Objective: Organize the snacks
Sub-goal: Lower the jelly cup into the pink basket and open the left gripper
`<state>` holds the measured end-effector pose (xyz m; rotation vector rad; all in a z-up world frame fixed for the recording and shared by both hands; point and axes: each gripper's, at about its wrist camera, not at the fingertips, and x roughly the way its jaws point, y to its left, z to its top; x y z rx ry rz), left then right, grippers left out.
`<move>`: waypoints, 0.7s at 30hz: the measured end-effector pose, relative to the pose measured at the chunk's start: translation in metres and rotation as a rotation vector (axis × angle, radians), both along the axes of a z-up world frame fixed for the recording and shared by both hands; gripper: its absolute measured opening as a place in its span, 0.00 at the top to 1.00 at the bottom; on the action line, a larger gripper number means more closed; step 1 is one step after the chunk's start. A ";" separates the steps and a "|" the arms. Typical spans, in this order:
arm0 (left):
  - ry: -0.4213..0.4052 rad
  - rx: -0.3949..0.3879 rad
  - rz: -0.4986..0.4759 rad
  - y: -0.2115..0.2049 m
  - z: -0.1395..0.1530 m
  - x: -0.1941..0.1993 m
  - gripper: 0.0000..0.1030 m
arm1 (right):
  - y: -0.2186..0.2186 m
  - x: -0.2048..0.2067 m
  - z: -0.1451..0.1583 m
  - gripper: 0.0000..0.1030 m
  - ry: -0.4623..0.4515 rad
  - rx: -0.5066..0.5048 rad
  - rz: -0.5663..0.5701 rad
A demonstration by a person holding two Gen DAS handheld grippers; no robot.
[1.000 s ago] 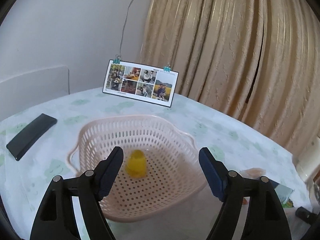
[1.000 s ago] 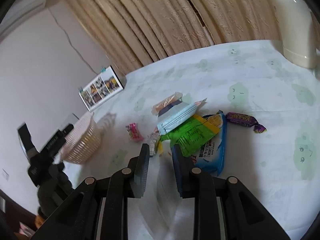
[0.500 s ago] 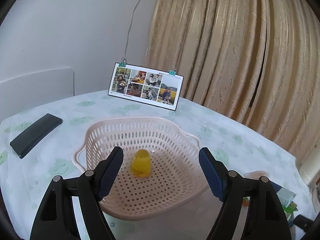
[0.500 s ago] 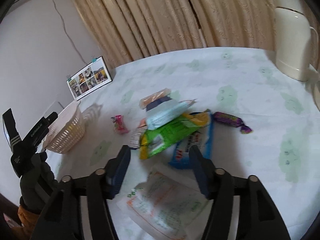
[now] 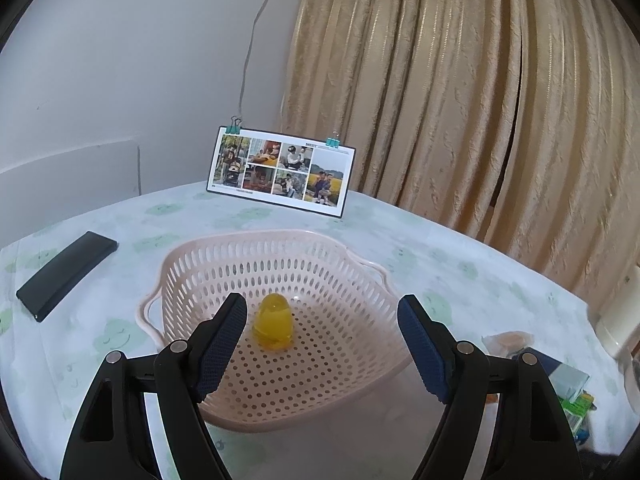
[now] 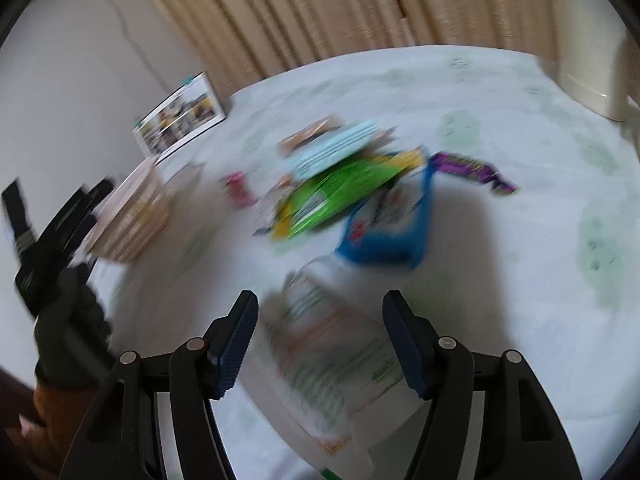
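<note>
Open basket [image 5: 280, 264] faces the wide-spread left tool [image 5: 322, 336], with only a yellow jelly cup [image 5: 275, 326] inside. Bare desk [image 5: 460, 276] lies right; a phone [image 5: 66, 274] blocks the left, a photo card [image 5: 280, 170] the far side.

On the table [image 5: 460, 264] a basket [image 5: 320, 248] holds a jelly cup [image 5: 275, 322]. Behind it a photo card [image 5: 280, 170] stands before the curtain [image 5: 480, 100]. A flat case [image 5: 66, 276] lies to the basket's left, a heap of snack packets [image 6: 352, 188] to its right.
</note>
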<state>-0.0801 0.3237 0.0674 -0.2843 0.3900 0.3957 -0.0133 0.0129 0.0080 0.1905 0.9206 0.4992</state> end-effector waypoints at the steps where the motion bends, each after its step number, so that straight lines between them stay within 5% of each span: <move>1: -0.001 -0.001 -0.001 0.000 0.000 0.000 0.24 | 0.003 -0.006 0.000 0.38 -0.005 -0.013 0.020; 16: -0.012 0.006 -0.021 -0.004 0.001 -0.004 0.24 | 0.047 -0.040 -0.001 0.18 -0.070 -0.214 0.162; 21: -0.012 0.004 -0.023 -0.005 0.001 -0.004 0.24 | 0.064 -0.043 -0.005 0.21 -0.098 -0.336 0.167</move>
